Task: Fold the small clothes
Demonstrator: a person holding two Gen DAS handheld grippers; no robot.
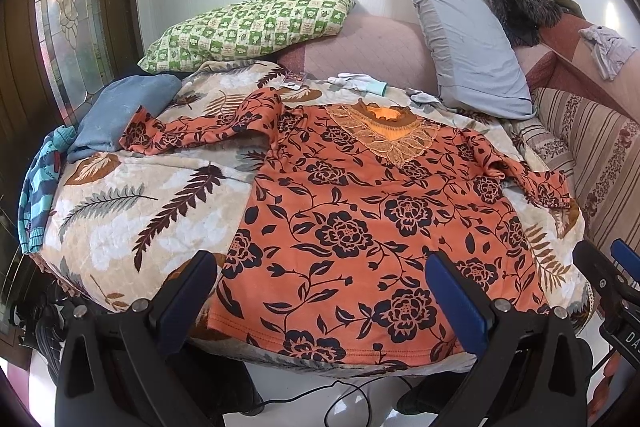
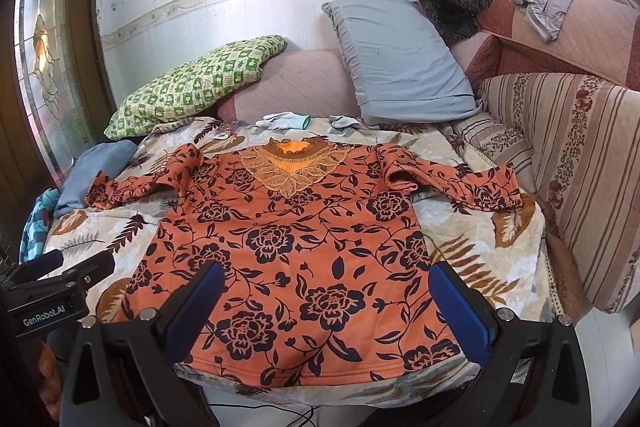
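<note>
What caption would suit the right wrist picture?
Open right gripper poised above the hem of an orange floral top spread flat on a leaf-print blanket.

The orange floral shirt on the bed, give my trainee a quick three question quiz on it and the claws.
1. True or false: the orange floral long-sleeved shirt lies spread flat, front up, on the leaf-print quilted blanket.
2. Which is folded already? A) left sleeve B) right sleeve C) neither
3. Fill in: both the left claw and the right claw are ____ and hold nothing.

Key: 1 true; 2 C; 3 open.
</note>
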